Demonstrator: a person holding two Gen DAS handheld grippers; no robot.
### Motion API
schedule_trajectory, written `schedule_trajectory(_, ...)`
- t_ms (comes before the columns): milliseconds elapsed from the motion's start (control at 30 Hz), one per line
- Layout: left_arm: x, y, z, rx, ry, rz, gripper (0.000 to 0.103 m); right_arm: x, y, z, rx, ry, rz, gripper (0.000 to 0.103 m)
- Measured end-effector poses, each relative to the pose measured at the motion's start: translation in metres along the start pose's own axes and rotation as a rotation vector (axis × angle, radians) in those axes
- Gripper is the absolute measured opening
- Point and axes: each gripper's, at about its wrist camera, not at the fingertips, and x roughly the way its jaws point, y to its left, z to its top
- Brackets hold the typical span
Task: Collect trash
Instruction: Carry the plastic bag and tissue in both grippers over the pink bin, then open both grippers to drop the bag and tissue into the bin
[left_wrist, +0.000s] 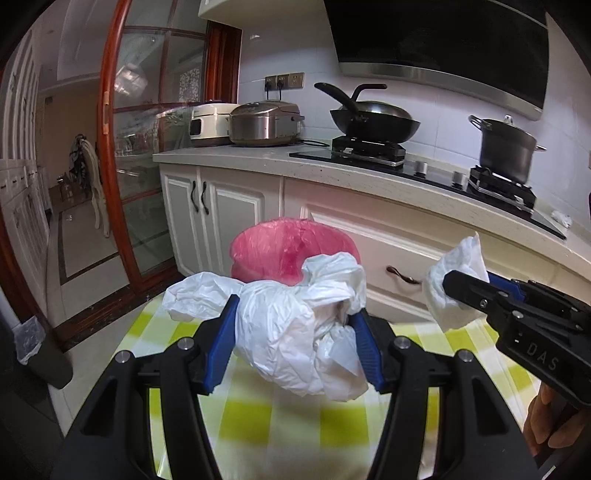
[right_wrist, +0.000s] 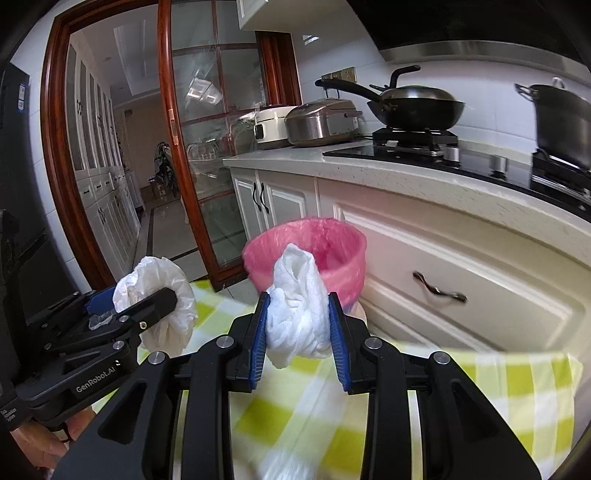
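Trash in both grippers, bin just ahead

Trash item one: crumpled white plastic bag (left_wrist: 295, 332), pinched between the blue pads of the left gripper (left_wrist: 295, 325), held above the green-and-white checked tablecloth (left_wrist: 258, 417). Trash item two: wadded white paper towel (right_wrist: 299, 306), clamped in the right gripper (right_wrist: 299, 314), jaws narrowed onto it, also above the cloth.

Left wrist view shows the right gripper side-on at its right edge, towel sticking out past the fingertips, with a bit of the holding hand (left_wrist: 550, 417) below. Right wrist view shows the left gripper at its left edge, bag bulging round the finger.

Just beyond the table edge: bin lined with a pink bag (right_wrist: 306, 254). Right view looks into its open mouth; left view has the white bag covering its lower part.

Behind: white cabinets (left_wrist: 221, 206), drawer handle (right_wrist: 439, 290), stone counter. Wok (left_wrist: 373, 120) and stockpot (left_wrist: 508, 149) on the hob, two rice cookers (left_wrist: 243, 123) by the wall. Only the left view catches a small white scrap (left_wrist: 561, 218) on the counter's right end.
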Motion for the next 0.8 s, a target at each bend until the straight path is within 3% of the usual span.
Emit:
schedule_trajectory(167, 0.061, 0.017, 0.033, -0.017, -0.019, -0.025, 0.057, 0.057, -0.019, 0.029, -0.014, -0.004, 0.022, 0.032)
schedule_trajectory(433, 0.158, 0.043, 0.073, -0.038, 0.008, -0.143, 0.057, 0.158, -0.050, 0.062, -0.016, 0.051, 0.083, 0.032)
schedule_trajectory(567, 0.200, 0.053, 0.074, -0.025, 0.013, -0.120, 0.058, 0.200, -0.065, 0.065, -0.004, 0.069, 0.088, 0.035)
schedule_trajectory(800, 0.239, 0.066, 0.070, -0.046, 0.009, -0.108, 0.061, 0.238, -0.066, 0.060, 0.003, 0.077, 0.112, 0.039)
